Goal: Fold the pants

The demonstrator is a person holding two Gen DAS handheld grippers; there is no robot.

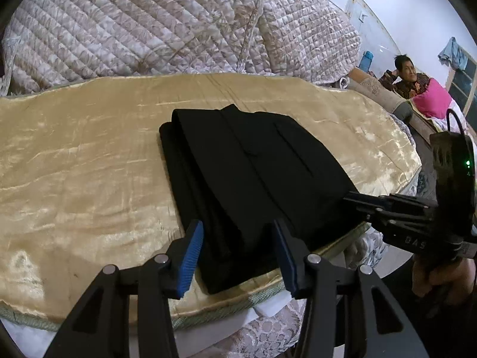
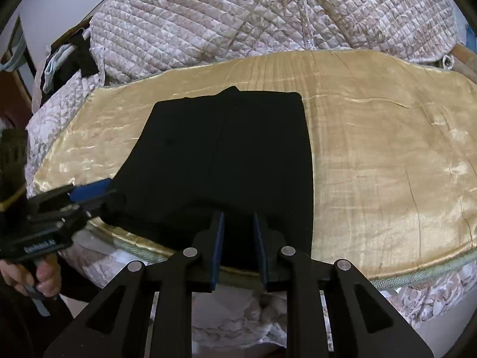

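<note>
The black pants (image 1: 253, 164) (image 2: 223, 149) lie folded into a thick flat rectangle on a gold satin cover (image 1: 89, 164) (image 2: 372, 164), near its front edge. My left gripper (image 1: 238, 238) is open, its blue pads (image 1: 193, 253) standing either side of the stack's near end without pressing it. In the right wrist view the left gripper (image 2: 101, 191) sits at the pants' near left corner. My right gripper (image 2: 238, 226) has its jaws a narrow gap apart over the near edge, with no cloth pinched. Its tips (image 1: 350, 198) touch the pants' right corner in the left wrist view.
A quilted floral bedspread (image 1: 134, 29) (image 2: 238, 24) is piled behind the gold cover. The cover's front edge drops off just below the pants. A person (image 1: 408, 74) sits at the far right beside a pink cushion (image 1: 432, 98). Hands (image 2: 44, 274) (image 1: 441, 280) hold the gripper handles.
</note>
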